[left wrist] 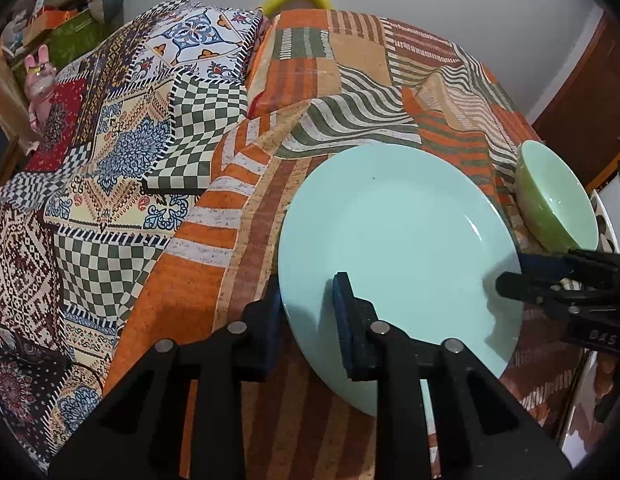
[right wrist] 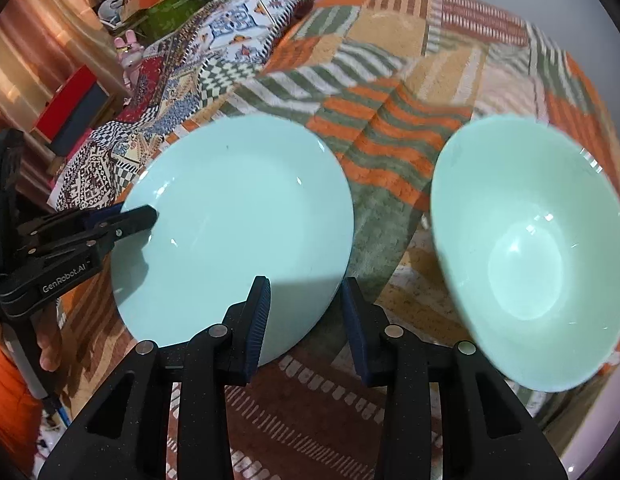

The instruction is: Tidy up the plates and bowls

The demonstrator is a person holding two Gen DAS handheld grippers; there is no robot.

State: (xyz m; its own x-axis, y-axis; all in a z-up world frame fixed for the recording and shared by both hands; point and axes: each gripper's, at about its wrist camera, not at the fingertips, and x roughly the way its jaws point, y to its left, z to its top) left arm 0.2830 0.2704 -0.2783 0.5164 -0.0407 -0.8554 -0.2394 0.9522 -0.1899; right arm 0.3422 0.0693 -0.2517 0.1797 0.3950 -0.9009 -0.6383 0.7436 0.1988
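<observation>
Our left gripper [left wrist: 305,312] straddled the pale blue plate's [left wrist: 394,240] rim at lower centre, fingers apart; our right gripper [right wrist: 305,312] did likewise, also unclamped. The green bowl [right wrist: 530,256] sat right on the patchwork cloth [left wrist: 157,200].

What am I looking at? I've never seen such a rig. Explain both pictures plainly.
No robot here: a person holds a two-finger clamp tool in each hand, and each tool carries a camera looking along its fingers. One picture is from the left gripper, the other from the right gripper. On the patchwork cloth lie a pale blue plate and a green bowl. Each gripper straddles the plate's rim from opposite sides, jaws apart; neither is clamped on anything.
</observation>
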